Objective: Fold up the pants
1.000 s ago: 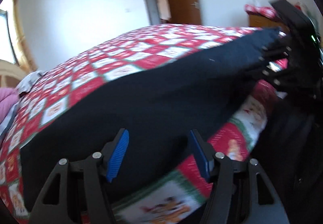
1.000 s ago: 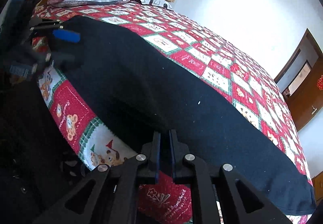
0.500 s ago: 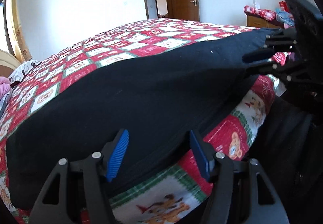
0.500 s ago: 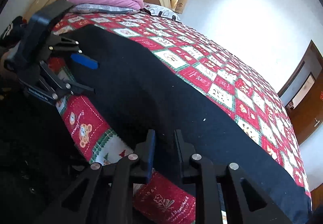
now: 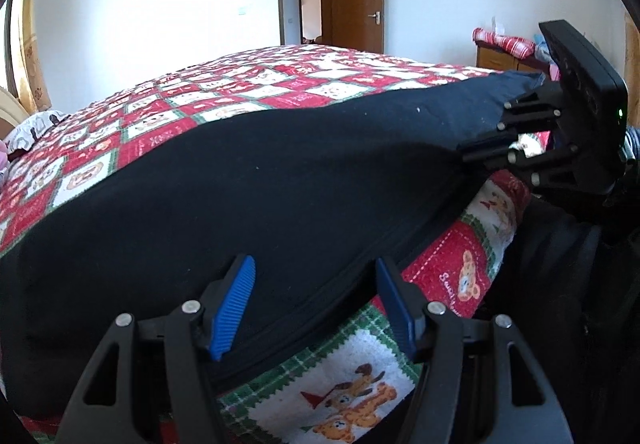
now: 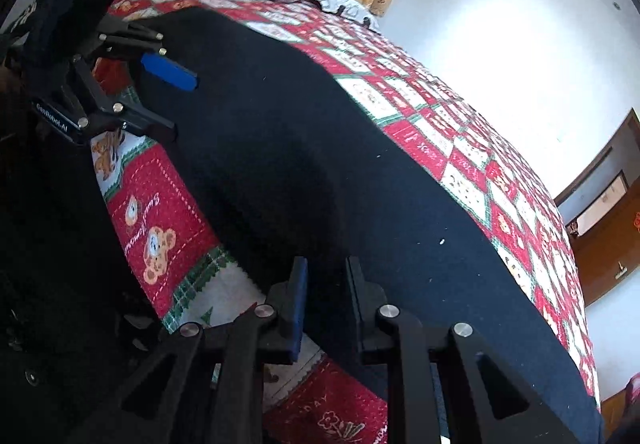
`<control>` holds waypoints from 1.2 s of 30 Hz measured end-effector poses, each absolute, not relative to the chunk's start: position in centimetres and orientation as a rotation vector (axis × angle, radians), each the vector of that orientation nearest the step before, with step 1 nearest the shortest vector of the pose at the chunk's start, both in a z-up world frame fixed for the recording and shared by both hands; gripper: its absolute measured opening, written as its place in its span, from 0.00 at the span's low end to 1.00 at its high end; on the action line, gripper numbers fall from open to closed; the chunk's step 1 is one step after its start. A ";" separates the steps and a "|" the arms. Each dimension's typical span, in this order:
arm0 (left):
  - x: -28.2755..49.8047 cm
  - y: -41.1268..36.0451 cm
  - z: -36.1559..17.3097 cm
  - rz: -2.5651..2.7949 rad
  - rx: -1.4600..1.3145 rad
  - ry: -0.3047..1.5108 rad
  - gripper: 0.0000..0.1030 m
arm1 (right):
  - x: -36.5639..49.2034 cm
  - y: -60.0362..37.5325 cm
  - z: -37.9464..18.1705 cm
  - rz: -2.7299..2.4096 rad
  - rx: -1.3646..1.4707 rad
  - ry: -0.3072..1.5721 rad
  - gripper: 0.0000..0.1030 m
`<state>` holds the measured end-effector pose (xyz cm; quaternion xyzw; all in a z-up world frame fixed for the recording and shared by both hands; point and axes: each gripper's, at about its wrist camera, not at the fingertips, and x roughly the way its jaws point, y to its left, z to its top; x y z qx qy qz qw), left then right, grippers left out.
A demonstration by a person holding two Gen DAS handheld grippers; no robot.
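Black pants (image 5: 280, 184) lie flat in a long band across the middle of both views, on a red, white and green quilt (image 5: 200, 100), their near seam running along the bed's edge; the cloth looks soft, limp and light, likely to sag and crease, and unlikely to slip on the quilt; best taken by that seam at two spread points, near waistband and hem. Left gripper (image 5: 314, 300), bottom centre, is spread, blue pads either side of the seam, touching nothing. Right gripper (image 6: 326, 284) has just been closing; its jaws stand nearly together with the pants' edge between them, apparently pinching it. Writing: "GenRobot.AI" on the left gripper's body, left of the right-wrist view; a red double-happiness character on the brown door (image 5: 360, 4); "DAY" stitched on the quilt, other lettering unreadable.
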<state>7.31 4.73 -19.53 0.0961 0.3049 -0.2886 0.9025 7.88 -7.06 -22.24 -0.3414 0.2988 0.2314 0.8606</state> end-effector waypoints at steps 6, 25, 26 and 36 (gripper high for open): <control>7.1 4.9 -19.5 -0.609 0.222 0.632 0.58 | 6.9 -8.1 -18.9 0.512 -0.591 0.616 0.02; 6.5 3.0 -17.8 -0.646 0.229 0.580 0.61 | 6.6 -10.5 -20.0 0.389 -0.589 0.689 0.32; 6.8 2.5 -18.1 -0.653 0.235 0.593 0.61 | 6.7 -11.4 -19.6 0.377 -0.553 0.703 0.32; 7.2 1.6 -19.3 -0.629 0.303 0.630 0.56 | 8.8 -29.1 -14.0 -0.028 -0.071 0.724 0.32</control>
